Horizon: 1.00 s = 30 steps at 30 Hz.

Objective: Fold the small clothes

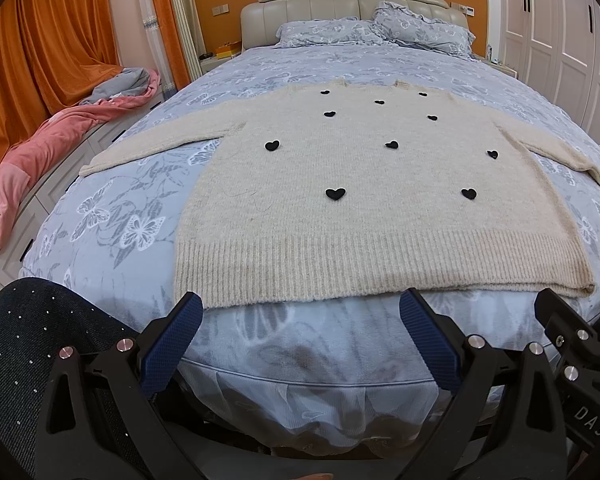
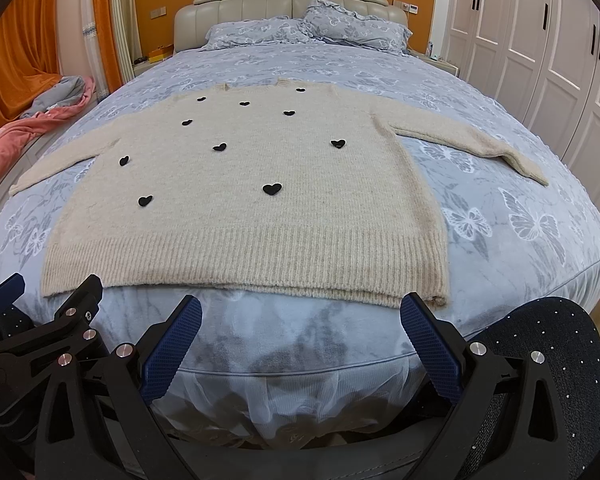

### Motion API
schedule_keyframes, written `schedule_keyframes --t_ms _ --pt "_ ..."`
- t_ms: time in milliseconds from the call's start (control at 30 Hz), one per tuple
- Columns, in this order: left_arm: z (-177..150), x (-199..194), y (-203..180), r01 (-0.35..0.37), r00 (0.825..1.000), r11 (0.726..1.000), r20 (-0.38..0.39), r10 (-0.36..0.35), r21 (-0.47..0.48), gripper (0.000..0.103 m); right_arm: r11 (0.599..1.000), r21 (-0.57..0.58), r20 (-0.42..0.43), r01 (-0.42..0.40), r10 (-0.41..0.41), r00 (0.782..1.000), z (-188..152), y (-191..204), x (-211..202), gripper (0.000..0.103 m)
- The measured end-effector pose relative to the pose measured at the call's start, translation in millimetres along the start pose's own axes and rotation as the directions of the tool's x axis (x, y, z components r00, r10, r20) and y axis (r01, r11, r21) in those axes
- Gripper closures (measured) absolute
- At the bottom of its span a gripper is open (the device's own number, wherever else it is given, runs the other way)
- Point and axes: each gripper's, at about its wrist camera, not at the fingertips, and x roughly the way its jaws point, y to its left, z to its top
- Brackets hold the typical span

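Butterfly-print bedspread [image 1: 140, 216], two matching pillows [image 1: 328, 32] at padded headboard [image 1: 300, 12]; orange curtains [image 1: 48, 40]; pink blanket [image 1: 40, 148] left; white wardrobe [image 2: 540, 48] right

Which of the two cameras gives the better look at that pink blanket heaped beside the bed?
The left wrist view. There the pink blanket shows nearly whole, draped along the white bench beside the bed. In the right wrist view the blanket sits at the picture's left edge, so only its upper part shows.
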Motion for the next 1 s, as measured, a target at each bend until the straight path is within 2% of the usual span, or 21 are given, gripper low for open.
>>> schedule_keyframes --t_ms 1000 --pt "-0.1 0.4 0.6 0.003 1.0 1.0 -0.003 -0.003 0.0 0.006 1.0 -0.002 0.0 0.001 -0.001 1.0 -0.6 -0.2 0.8 0.005"
